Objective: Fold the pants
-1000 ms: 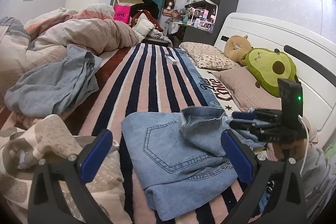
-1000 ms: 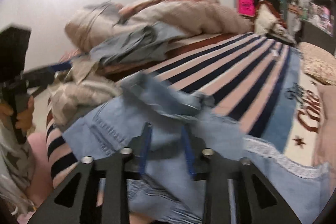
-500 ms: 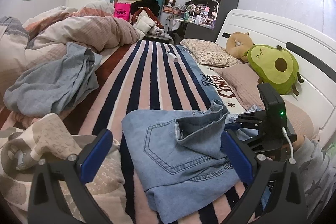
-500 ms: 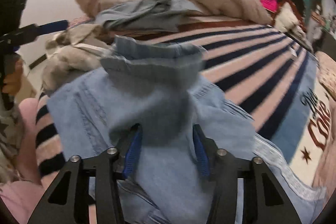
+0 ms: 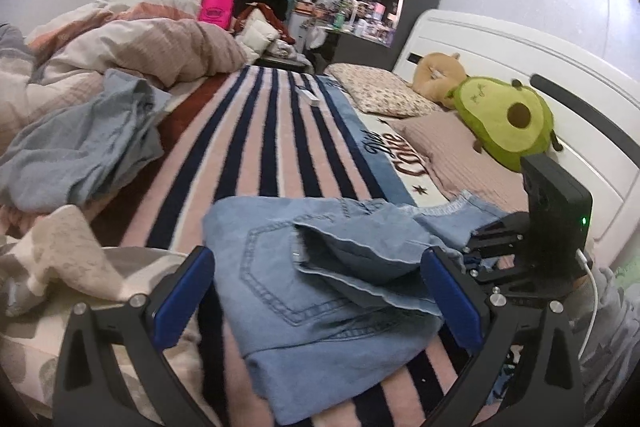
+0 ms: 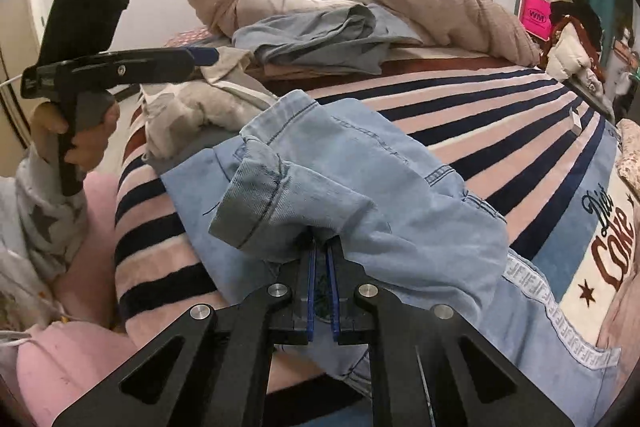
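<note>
The light-blue denim pants (image 5: 320, 287) lie partly folded on the striped blanket (image 5: 256, 147), the right gripper (image 6: 321, 255) clamping a bunched fold of them, while the left gripper (image 5: 320, 291) hangs spread wide just above them.
</note>
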Demonstrator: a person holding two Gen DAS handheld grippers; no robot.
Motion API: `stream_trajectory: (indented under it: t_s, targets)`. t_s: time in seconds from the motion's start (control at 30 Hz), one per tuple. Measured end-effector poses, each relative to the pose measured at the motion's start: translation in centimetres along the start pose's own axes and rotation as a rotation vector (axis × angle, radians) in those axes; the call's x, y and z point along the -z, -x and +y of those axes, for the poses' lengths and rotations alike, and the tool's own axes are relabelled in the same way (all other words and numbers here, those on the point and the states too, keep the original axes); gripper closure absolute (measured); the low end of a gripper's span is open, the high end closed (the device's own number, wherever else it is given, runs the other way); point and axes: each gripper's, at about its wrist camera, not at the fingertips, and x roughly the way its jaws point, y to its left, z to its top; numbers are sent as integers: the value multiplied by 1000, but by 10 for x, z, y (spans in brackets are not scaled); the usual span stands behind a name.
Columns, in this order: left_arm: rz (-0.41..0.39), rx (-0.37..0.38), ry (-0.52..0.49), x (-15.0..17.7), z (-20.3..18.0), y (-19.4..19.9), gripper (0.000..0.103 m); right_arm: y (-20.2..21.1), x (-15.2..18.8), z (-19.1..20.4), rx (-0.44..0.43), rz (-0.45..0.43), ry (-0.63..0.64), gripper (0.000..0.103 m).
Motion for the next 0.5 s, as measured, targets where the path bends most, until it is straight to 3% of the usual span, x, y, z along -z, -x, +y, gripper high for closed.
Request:
stream_trajectory:
  t_s: [0.13,0.23,0.33,0.4,0.47,0.5]
  targets:
    - [27,33,9,1,-6,-10,1,-14,4,13,-74,25,25,101]
    - [76,63,25,4,-9,-26,1,-24,7,31,-75,72,102,101]
    - [103,81,38,7,-10,-39,1,-8,8,23,-53,27,67,101]
    - [114,94,61,7,-8,-45,1,8,9,11,-3,-7,43,89]
    - [117,109,87,6,-6,-51,1,21,12,3,85,-25,48,57]
    - [120,116,98,5,-5,-55,1,24,12,0,136,-26,66,52]
